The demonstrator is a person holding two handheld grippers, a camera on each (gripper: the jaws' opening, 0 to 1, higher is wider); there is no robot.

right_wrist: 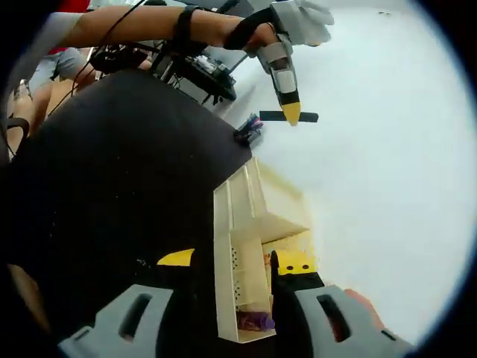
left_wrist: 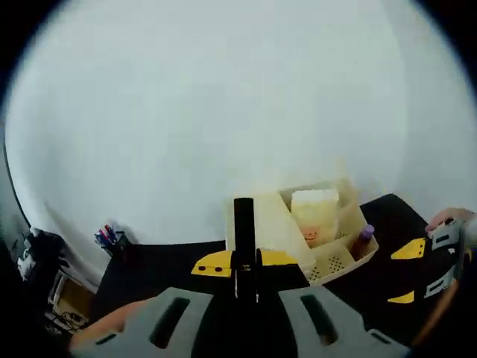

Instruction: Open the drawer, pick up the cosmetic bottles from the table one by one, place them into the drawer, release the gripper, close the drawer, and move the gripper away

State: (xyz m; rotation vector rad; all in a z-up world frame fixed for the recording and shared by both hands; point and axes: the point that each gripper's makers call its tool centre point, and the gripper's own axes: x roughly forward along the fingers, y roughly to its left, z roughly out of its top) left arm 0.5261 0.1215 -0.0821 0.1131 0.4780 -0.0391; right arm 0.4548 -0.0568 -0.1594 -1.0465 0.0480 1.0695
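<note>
Left gripper view showed my left gripper (left_wrist: 245, 262) clamped on a black bottle (left_wrist: 244, 235) near the drawer organizer (left_wrist: 326, 235), right gripper (right_wrist: 233, 282) straddling its wall; lower squarely before letting go.

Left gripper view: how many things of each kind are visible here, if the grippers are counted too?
Grippers: 2, the left gripper and the right gripper
Bottles: 2, the black bottle and the purple-capped bottle
Cream organizer: 1
Pen bunch: 1
Total: 6
</note>
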